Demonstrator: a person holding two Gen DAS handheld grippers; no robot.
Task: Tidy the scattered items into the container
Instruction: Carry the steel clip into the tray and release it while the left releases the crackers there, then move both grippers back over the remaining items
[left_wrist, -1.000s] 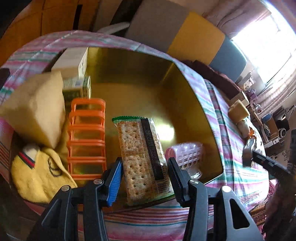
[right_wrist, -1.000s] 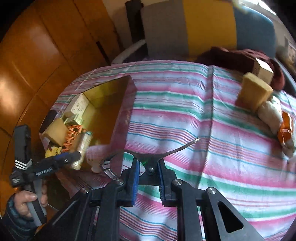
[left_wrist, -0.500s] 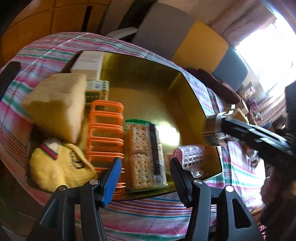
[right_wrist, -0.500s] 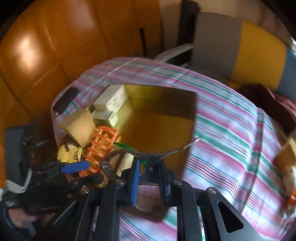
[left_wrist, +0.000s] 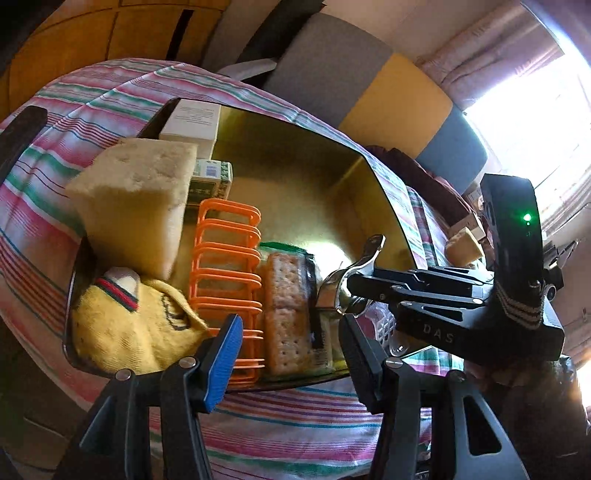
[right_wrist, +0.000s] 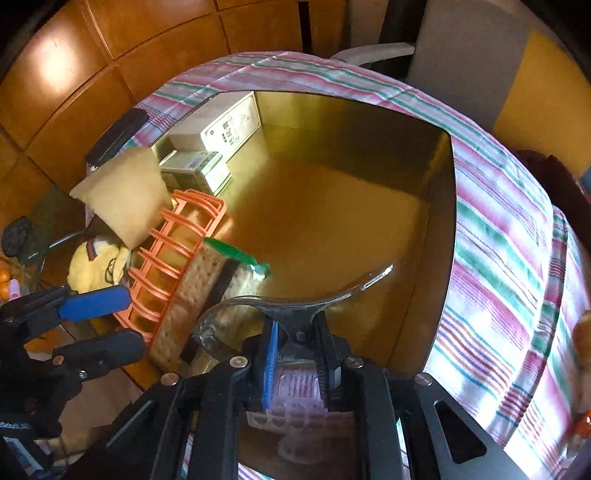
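Gold-lined square box (right_wrist: 439, 229) is holding most items; right claw (right_wrist: 295, 354) is gripping a curved metal tool (right_wrist: 295, 310) above it, left claw (left_wrist: 288, 350) gaping wide.

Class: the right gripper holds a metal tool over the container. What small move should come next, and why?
Probably lower a little and open the jaws. The right gripper is shut on the metal tool, which hangs over the container, above its bare floor beside the cracker pack.
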